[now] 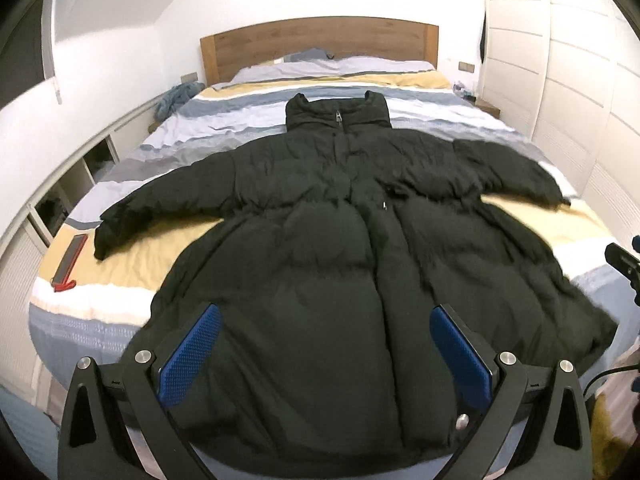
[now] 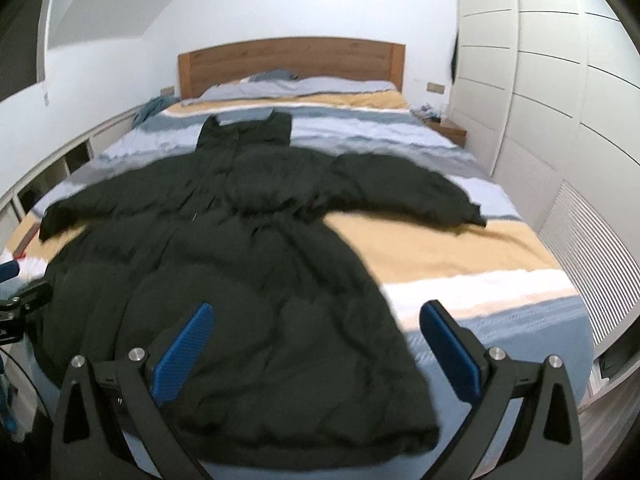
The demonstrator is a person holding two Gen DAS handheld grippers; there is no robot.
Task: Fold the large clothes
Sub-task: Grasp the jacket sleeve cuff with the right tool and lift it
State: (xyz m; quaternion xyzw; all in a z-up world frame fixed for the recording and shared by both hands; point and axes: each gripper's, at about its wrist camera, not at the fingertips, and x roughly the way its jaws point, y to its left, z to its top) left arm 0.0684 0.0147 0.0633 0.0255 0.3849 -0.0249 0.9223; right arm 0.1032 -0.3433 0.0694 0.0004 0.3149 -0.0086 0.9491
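A large black puffer coat [image 1: 332, 248] lies flat and face up on the bed, collar toward the headboard, both sleeves spread out to the sides. It also shows in the right wrist view [image 2: 224, 280]. My left gripper [image 1: 325, 316] is open and empty above the coat's hem, its blue pads wide apart. My right gripper [image 2: 317, 312] is open and empty above the hem's right corner; its left pad is over the coat, its right pad over the bedding. The right gripper's body shows at the edge of the left wrist view [image 1: 624, 264].
The bed [image 2: 460, 248] has striped blue, white and tan bedding and a wooden headboard [image 1: 320, 40]. A red and grey flat tool [image 1: 70, 262] lies on the bed's left edge. White wardrobe doors [image 2: 560, 120] stand at the right; low shelves [image 1: 60, 200] run along the left.
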